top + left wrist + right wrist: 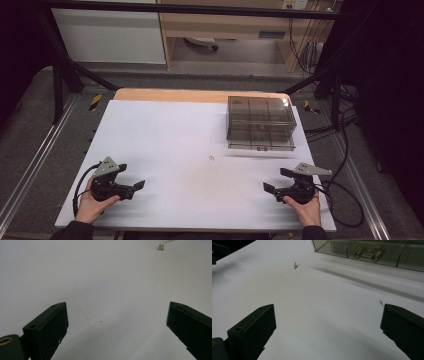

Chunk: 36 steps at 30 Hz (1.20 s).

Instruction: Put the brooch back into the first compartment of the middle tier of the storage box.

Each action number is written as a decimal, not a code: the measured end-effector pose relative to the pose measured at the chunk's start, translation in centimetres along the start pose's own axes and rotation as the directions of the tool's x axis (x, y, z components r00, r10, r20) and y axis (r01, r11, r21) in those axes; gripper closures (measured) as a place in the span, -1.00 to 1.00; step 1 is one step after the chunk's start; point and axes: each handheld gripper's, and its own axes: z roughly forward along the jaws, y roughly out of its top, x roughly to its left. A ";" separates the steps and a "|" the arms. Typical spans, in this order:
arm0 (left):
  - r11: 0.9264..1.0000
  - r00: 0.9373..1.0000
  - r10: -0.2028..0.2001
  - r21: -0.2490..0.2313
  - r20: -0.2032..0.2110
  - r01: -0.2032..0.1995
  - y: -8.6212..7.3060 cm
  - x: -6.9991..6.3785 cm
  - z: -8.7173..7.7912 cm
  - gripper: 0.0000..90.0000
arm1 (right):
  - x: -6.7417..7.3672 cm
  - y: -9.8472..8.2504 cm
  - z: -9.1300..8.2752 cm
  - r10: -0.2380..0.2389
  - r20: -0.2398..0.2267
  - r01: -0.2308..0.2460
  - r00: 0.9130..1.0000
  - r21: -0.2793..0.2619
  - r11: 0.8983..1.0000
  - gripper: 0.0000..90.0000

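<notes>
A tiny gold-coloured metal piece (pixel 211 158) lies alone near the middle of the white table (pixel 165 130); it appears far off in the left gripper view (pixel 160 247) and in the right gripper view (pixel 295 265). My left gripper (pixel 131 176) rests near the front left edge, held by a hand, jaws wide apart with nothing between them (pixel 116 322). My right gripper (pixel 276 179) sits near the front right edge, also open and empty (pixel 328 325). Both point inward toward the table's middle.
A smoky clear plastic compartment box (pixel 260 122) with a closed lid stands at the back right; its front latch (pixel 367 253) faces the right gripper. A wooden strip (pixel 200 95) runs along the table's far edge. Cables (pixel 345 195) trail at the right.
</notes>
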 end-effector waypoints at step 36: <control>1.000 1.000 -0.014 0.006 -0.010 0.014 -0.4 0.3 -0.2 -0.91 | 1.4 0.9 1.5 0.001 -0.006 -0.001 1.000 0.054 0.999 -0.98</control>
